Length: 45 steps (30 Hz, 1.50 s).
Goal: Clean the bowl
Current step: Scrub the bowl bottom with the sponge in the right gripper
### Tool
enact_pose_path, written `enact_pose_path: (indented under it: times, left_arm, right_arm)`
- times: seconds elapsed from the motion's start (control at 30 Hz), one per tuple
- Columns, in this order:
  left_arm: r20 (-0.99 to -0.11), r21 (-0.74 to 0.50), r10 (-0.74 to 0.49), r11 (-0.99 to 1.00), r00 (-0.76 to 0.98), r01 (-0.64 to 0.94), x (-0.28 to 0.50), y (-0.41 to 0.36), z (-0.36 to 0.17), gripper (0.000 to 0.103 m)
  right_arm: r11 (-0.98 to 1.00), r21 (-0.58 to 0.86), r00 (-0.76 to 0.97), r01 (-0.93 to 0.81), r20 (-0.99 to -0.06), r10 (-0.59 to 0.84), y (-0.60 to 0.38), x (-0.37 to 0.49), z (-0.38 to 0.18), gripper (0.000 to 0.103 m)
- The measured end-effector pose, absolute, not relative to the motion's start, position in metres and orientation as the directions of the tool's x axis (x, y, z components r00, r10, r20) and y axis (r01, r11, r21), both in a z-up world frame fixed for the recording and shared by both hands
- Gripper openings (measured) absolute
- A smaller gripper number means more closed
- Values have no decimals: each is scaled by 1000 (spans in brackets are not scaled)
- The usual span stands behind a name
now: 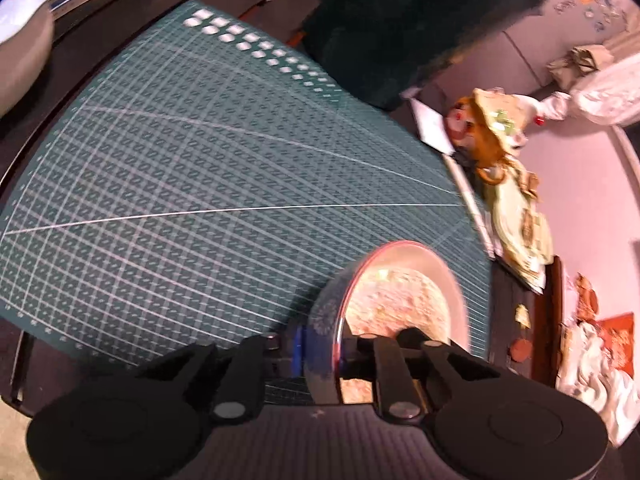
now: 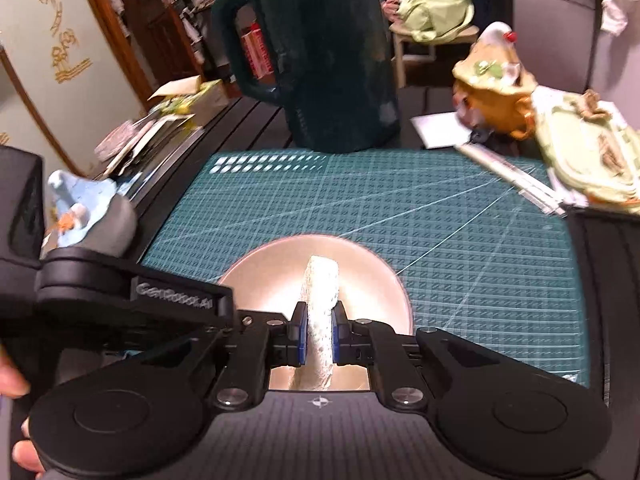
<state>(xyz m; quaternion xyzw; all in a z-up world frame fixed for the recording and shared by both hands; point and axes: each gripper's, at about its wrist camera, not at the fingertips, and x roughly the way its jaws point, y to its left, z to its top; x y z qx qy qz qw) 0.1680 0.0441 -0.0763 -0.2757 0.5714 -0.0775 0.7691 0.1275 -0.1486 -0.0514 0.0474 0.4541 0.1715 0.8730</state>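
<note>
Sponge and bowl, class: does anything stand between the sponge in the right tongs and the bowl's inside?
Nothing visible does. The right tongs grip the sponge directly over the bowl, while the left tongs clamp its rim.

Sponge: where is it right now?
In the right wrist view, the sponge stands on edge, clamped in the right claw over the metal bowl on the green cutting mat.
</note>
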Motion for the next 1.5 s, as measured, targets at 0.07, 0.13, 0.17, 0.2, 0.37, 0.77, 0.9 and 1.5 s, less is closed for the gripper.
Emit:
enact_pose_path:
  times: [0.07, 0.13, 0.17, 0.2, 0.37, 0.77, 0.9, 1.5]
  left_arm:
    - [-837, -511, -432, 836, 336, -199, 168, 45, -77, 12]
    - [-839, -503, -423, 843, 342, -190, 168, 44, -76, 12]
    - [-839, -499, -418, 847, 347, -184, 168, 43, -76, 12]
    - [-836, -504, -422, 844, 350, -186, 169, 45, -76, 12]
    - [-815, -545, -456, 812, 357, -208, 173, 51, -82, 14]
    - [-802, -575, -486, 786, 348, -227, 170, 53, -87, 16]
    - [-800, -578, -489, 783, 348, -230, 170, 54, -88, 16]
    - [-795, -586, -500, 778, 342, -226, 173, 58, -91, 17]
  right_arm:
    - [955, 136, 563, -263, -782, 267, -141, 124, -48, 10]
    - [964, 30, 598, -265, -779, 189, -134, 121, -45, 10]
    - [962, -14, 630, -271, -759, 167, -130, 117, -38, 10]
    - [959, -56, 661, -276, -736, 147, -127, 112, -30, 10]
    - [956, 1, 662, -293, -721, 203, -129, 112, -24, 10]
    - [953, -123, 687, -276, -719, 106, -124, 112, -34, 10]
    - [957, -14, 685, -290, -702, 198, -138, 112, -19, 10]
    - [959, 65, 615, -274, -755, 227, -137, 118, -40, 10]
